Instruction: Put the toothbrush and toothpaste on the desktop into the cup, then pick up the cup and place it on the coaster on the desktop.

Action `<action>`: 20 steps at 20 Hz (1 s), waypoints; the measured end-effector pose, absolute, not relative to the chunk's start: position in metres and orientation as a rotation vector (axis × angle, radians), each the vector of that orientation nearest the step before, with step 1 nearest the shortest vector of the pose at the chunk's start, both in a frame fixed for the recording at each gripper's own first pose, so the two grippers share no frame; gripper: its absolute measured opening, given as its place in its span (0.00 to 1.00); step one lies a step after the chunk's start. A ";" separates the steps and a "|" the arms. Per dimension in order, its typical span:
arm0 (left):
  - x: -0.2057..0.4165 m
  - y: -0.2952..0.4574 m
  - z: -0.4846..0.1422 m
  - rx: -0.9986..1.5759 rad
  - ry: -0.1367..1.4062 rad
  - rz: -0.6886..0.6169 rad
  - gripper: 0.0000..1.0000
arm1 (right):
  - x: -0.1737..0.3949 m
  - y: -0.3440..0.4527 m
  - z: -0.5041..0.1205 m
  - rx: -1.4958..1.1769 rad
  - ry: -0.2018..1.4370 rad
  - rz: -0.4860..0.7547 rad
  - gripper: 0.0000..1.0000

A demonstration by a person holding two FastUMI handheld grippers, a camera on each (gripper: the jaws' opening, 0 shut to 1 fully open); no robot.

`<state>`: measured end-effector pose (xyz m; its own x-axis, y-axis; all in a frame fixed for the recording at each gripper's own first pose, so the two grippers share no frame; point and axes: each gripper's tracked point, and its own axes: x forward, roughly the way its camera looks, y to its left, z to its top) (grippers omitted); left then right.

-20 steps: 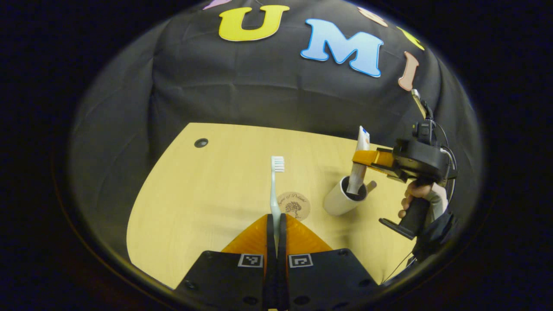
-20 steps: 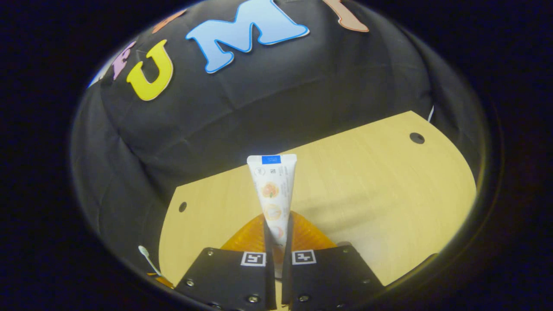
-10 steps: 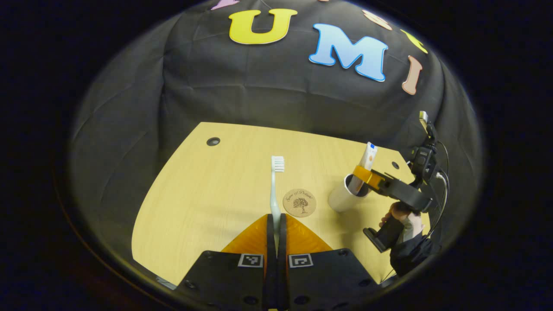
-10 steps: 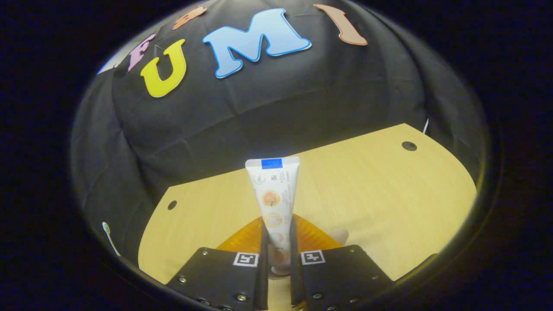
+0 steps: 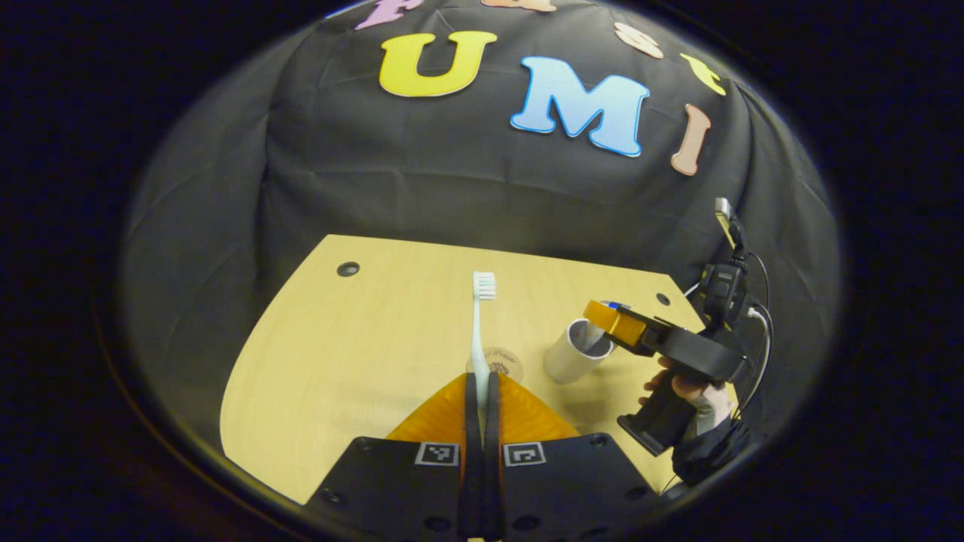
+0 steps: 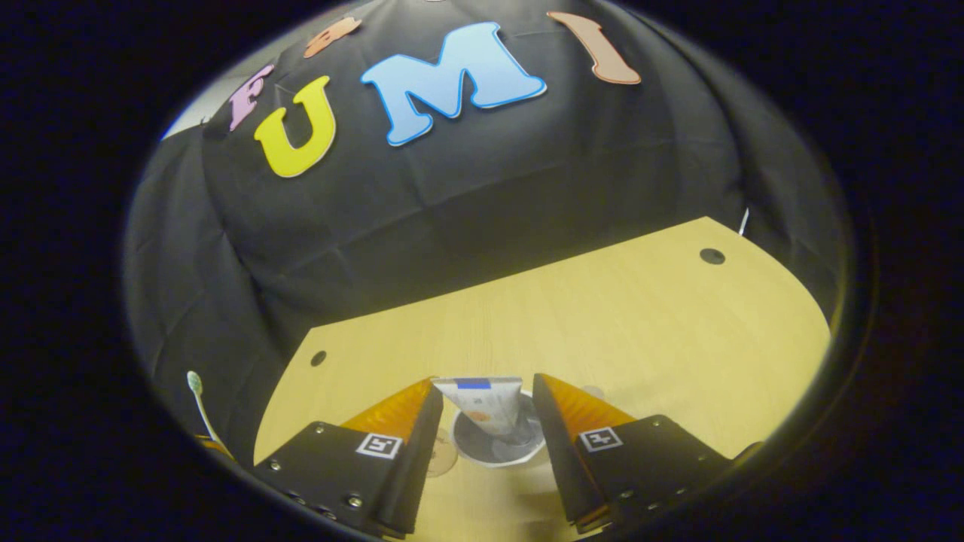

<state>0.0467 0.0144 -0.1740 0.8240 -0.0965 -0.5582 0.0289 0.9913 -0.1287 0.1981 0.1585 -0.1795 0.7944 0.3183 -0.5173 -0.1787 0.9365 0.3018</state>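
Note:
My left gripper (image 5: 482,385) is shut on the white toothbrush (image 5: 480,325), whose bristled head points away over the desk. Just past its fingertips lies the round brown coaster (image 5: 503,364). To the right stands the white cup (image 5: 570,352). My right gripper (image 6: 484,397) stands open right above the cup (image 6: 495,446), and the toothpaste tube (image 6: 486,403) sits inside it, free between the spread fingers. In the left gripper view the right gripper (image 5: 602,315) hovers over the cup's mouth, held by a hand (image 5: 681,388). The toothbrush head (image 6: 195,382) shows at the far left of the right gripper view.
The desk is a light wooden top (image 5: 361,346) with small round holes near its back corners (image 5: 348,269), (image 6: 711,256). Black cloth hangs behind it. Bare desk spreads to the left of the toothbrush and right of the cup.
My right gripper has opened and let go of the toothpaste, which has dropped down into the cup. My left gripper still holds the toothbrush and has drifted only slightly.

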 end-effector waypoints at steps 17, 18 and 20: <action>0.144 -0.064 -0.137 -0.383 0.370 -0.242 0.07 | 0.157 0.001 -0.096 0.316 0.459 0.084 0.74; 0.151 -0.071 -0.138 -0.386 0.360 -0.246 0.07 | 0.156 -0.009 -0.099 0.324 0.464 0.072 0.74; 0.168 -0.083 -0.141 -0.388 0.339 -0.239 0.07 | 0.154 -0.029 -0.103 0.329 0.475 0.047 0.74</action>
